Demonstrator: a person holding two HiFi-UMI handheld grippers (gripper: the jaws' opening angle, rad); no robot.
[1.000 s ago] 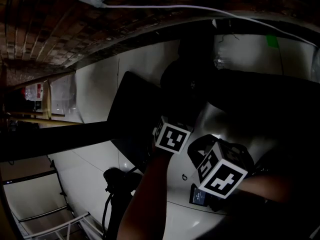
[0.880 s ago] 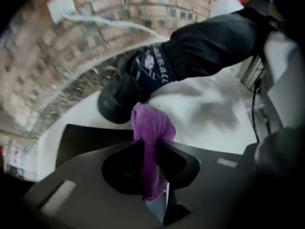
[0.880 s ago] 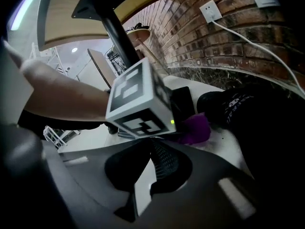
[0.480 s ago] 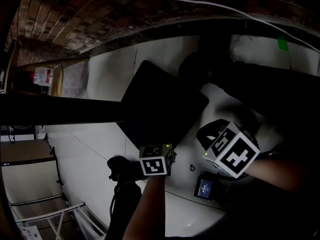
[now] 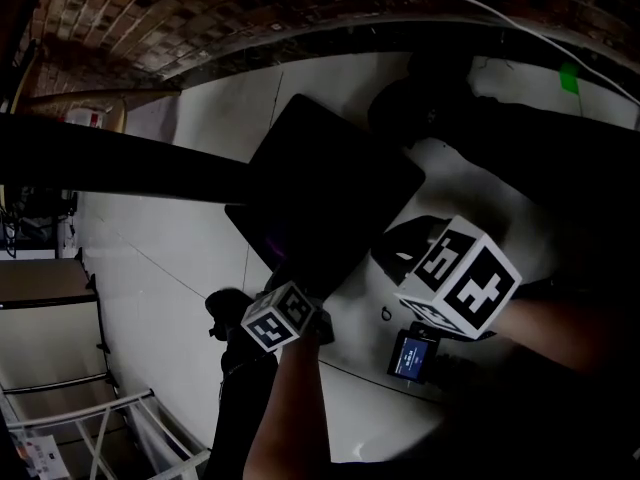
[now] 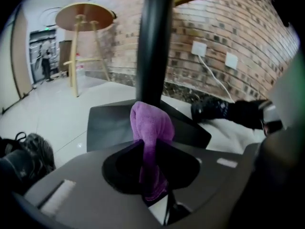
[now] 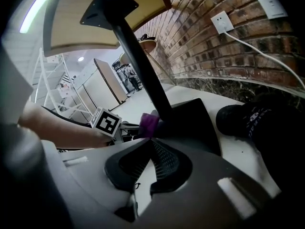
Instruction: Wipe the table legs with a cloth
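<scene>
At the foot of the table leg [image 6: 155, 37], left gripper [image 6: 148, 149] pinches soft, limp purple cloth [image 6: 151, 123] mid-fold; right gripper [image 7: 151, 146] closed, empty.

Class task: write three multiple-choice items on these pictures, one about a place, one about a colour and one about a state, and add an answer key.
1. Where is the cloth?
A. Clamped in the left gripper, at the foot of the table leg
B. Lying flat on the floor
C. Draped over the table top

2. What colour is the cloth?
A. White
B. Purple
C. Green

3. How do the jaws of the right gripper stand?
A. Wide apart
B. Closed on the cloth
C. Together, with nothing between them

Key:
1 A, since the left gripper view shows the cloth pinched between its jaws right by the black leg.
2 B, since it shows purple in both gripper views.
3 C, since the right gripper view shows the tips meeting, with the cloth further off.
</scene>
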